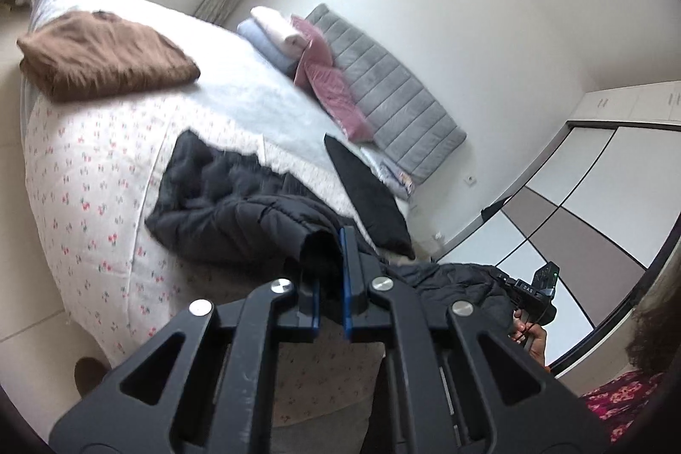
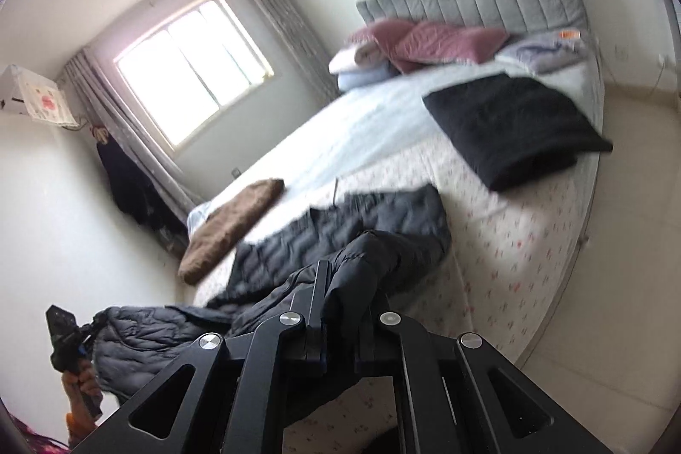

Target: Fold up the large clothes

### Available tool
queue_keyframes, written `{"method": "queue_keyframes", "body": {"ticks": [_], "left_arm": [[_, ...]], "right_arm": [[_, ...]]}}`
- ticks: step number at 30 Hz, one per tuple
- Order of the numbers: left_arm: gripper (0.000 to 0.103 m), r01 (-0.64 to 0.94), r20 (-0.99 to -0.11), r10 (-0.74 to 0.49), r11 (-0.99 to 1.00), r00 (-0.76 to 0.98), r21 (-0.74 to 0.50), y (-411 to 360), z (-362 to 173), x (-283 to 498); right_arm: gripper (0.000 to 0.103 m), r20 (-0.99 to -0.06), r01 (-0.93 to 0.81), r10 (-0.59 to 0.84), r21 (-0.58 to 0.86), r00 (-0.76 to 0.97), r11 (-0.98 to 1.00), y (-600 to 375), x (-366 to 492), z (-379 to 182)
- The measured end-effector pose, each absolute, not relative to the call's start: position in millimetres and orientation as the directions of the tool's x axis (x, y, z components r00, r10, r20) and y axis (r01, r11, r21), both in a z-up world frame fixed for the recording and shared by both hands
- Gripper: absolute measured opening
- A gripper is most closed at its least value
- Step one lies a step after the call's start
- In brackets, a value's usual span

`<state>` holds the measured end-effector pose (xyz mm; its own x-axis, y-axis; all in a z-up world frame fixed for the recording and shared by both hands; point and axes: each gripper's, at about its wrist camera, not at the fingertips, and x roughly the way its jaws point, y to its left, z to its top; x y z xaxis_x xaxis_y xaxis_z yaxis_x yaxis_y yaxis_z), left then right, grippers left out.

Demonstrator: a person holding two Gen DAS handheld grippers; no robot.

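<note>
The left gripper (image 1: 334, 275) is clamped on a fold of the dark grey quilted puffer jacket (image 1: 238, 207) — blue-edged jaws narrow, fabric bunched between them. The right gripper (image 2: 340, 309) is likewise closed tight on another part of the same jacket, cloth spilling over its fingers. The jacket hangs between the two and trails onto the floral-print bedspread (image 1: 85, 164) (near the foot of the bed). Further off lie a folded brown garment (image 1: 106, 58) and a folded black garment (image 2: 515, 126) — both apart from the jacket.
</note>
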<state>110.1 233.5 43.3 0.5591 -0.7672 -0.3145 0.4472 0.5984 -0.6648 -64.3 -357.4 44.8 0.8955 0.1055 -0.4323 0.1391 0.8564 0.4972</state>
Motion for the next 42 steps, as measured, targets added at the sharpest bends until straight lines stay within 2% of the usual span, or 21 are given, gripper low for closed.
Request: {"method": "queue_keyframes", "body": {"ticks": [5, 11, 20, 29, 32, 34, 36, 41, 42], "left_arm": [[0.009, 0.42, -0.336, -0.717, 0.654, 0.611, -0.63, 226.9, 43.0, 123.8], [0.01, 0.31, -0.429, -0.668, 0.698, 0.608, -0.646, 213.0, 23.1, 192.5], [0.012, 0.216, -0.572, -0.566, 0.797, 0.593, -0.564, 178.9, -6.6, 298.1], [0.016, 0.14, -0.713, -0.472, 0.87, 0.519, -0.473, 152.5, -64.9, 374.8], [0.024, 0.131, -0.737, -0.453, 0.882, 0.502, -0.453, 146.6, -82.2, 391.9], [0.035, 0.124, -0.746, -0.439, 0.89, 0.501, -0.439, 143.7, -90.0, 402.4], [0.052, 0.125, -0.747, -0.436, 0.891, 0.501, -0.436, 142.1, -93.6, 411.2], [0.065, 0.135, -0.745, -0.45, 0.885, 0.493, -0.445, 141.9, -94.9, 427.8], [0.068, 0.14, -0.742, -0.45, 0.885, 0.497, -0.443, 142.9, -92.3, 429.5]], "right_arm": [[0.006, -0.433, 0.143, 0.111, 0.512, 0.894, 0.847, -364.2, -43.2, 54.1], [0.007, -0.517, 0.204, 0.093, 0.488, 0.851, 0.849, -376.5, 21.4, 44.2], [0.008, -0.644, 0.32, 0.072, 0.47, 0.762, 0.823, -413.9, 127.5, 5.4], [0.012, -0.723, 0.356, 0.066, 0.416, 0.688, 0.837, -435.2, 211.0, -49.9], [0.012, -0.747, 0.375, 0.067, 0.406, 0.661, 0.834, -441.6, 232.5, -72.3], [0.014, -0.763, 0.388, 0.072, 0.406, 0.643, 0.827, -447.2, 245.0, -86.2], [0.015, -0.776, 0.405, 0.091, 0.421, 0.624, 0.811, -454.1, 257.6, -101.2], [0.018, -0.782, 0.43, 0.131, 0.465, 0.609, 0.774, -467.1, 272.8, -120.1], [0.021, -0.777, 0.433, 0.141, 0.48, 0.613, 0.763, -470.4, 274.0, -121.9]]}}
